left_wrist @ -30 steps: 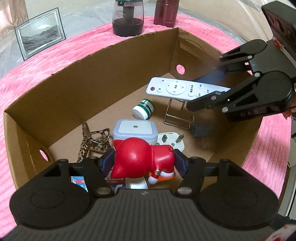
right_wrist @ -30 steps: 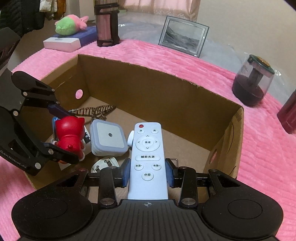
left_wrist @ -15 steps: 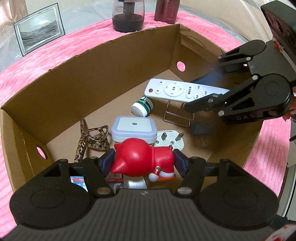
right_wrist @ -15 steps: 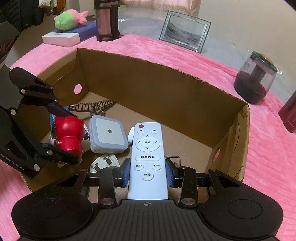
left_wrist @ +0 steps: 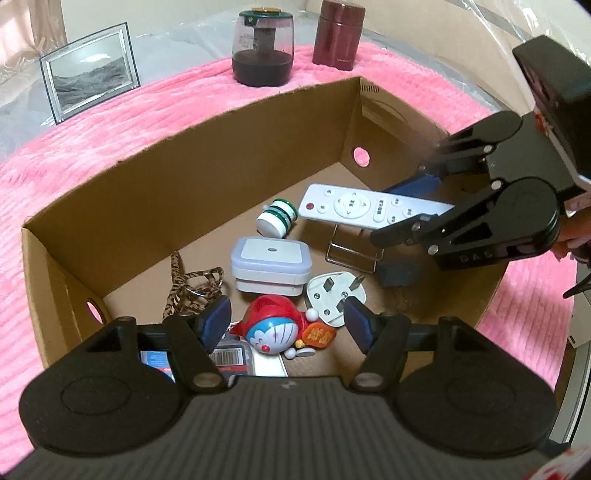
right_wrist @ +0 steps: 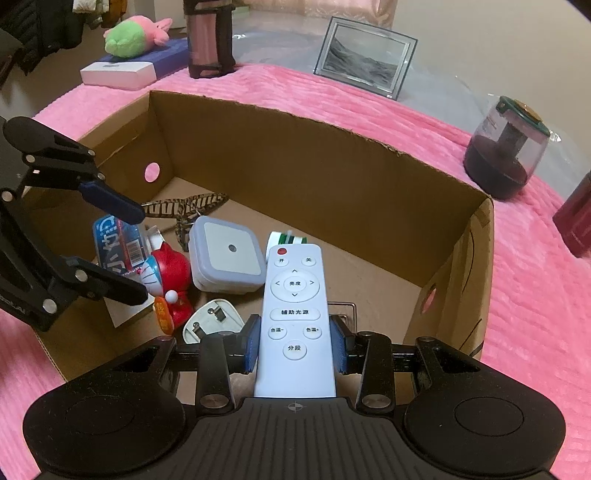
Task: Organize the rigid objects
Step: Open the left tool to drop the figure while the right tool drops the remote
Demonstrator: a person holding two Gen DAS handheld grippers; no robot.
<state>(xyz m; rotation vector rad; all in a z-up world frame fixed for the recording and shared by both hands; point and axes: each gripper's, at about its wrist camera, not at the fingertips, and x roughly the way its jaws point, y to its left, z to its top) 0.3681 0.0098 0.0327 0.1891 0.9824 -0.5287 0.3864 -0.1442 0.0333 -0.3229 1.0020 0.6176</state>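
Note:
A red and blue cat figurine (left_wrist: 273, 332) lies face up on the floor of the cardboard box (left_wrist: 184, 166), near its front wall. My left gripper (left_wrist: 286, 323) hovers above it, open, with both pads clear of the toy. The right wrist view shows the same figurine (right_wrist: 170, 273) below the left gripper (right_wrist: 138, 254). My right gripper (right_wrist: 295, 347) is shut on the lower half of a white remote control (right_wrist: 293, 295), held over the box's right side. The left wrist view shows the remote (left_wrist: 354, 203) sticking out of the right gripper (left_wrist: 399, 210).
On the box floor lie a square white night light (left_wrist: 271, 266), a white plug (left_wrist: 332, 291), a green-striped little bottle (left_wrist: 277, 219), a leopard-print strap (left_wrist: 184, 288), a binder clip (left_wrist: 399, 273) and a printed pack (left_wrist: 229, 358). A picture frame (left_wrist: 88, 85), jar (left_wrist: 262, 51) and red flask (left_wrist: 338, 33) stand behind on the pink cloth.
The figurine was clamped in my left gripper; now it is let go and lies face up on the box floor, with the left jaws standing apart above it. The right gripper keeps the remote still.

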